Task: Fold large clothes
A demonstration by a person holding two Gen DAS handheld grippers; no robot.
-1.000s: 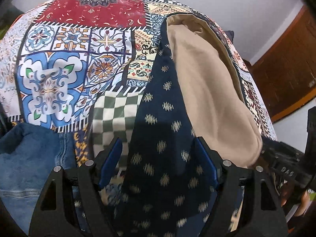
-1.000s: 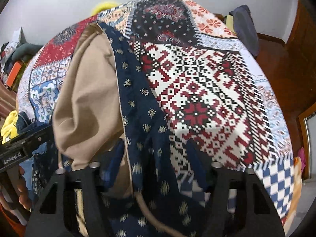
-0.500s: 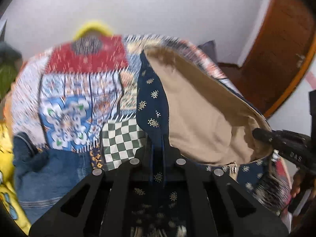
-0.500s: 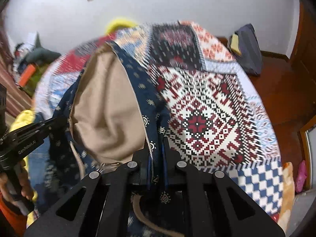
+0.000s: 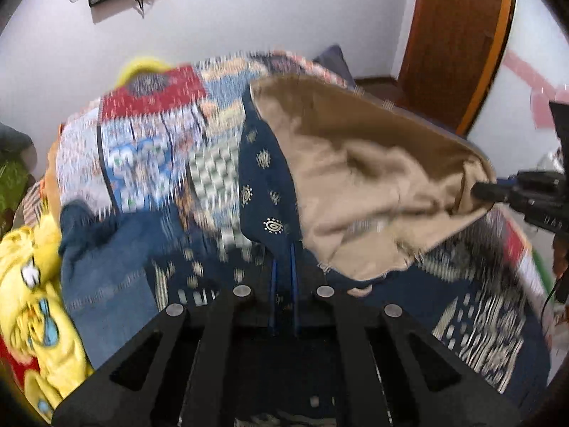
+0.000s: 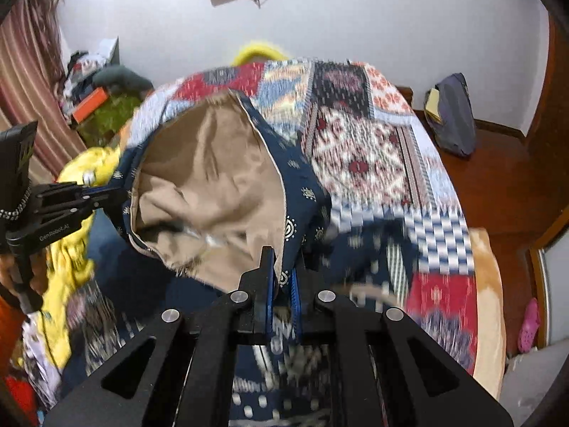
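A navy garment with gold motifs [image 5: 265,185] and a tan lining [image 5: 370,178] hangs lifted above the patchwork bedspread [image 5: 149,142]. My left gripper [image 5: 283,249] is shut on its navy edge. My right gripper [image 6: 281,267] is shut on the opposite navy edge [image 6: 302,192], with the tan lining [image 6: 213,185] open between the two. The right gripper also shows at the right of the left wrist view [image 5: 498,192], and the left gripper at the left of the right wrist view [image 6: 89,195]. The garment's lower part trails below.
Blue jeans [image 5: 106,267] and a yellow printed garment [image 5: 32,284] lie at the bed's left. The bedspread [image 6: 373,149] stretches right. A dark bag [image 6: 455,114] sits on the wooden floor by the wall. A wooden door [image 5: 458,35] stands to the right.
Both grippers closed on the garment's navy edges and lifted it off the bed, so the tan lining now hangs open between them and more of the room shows.
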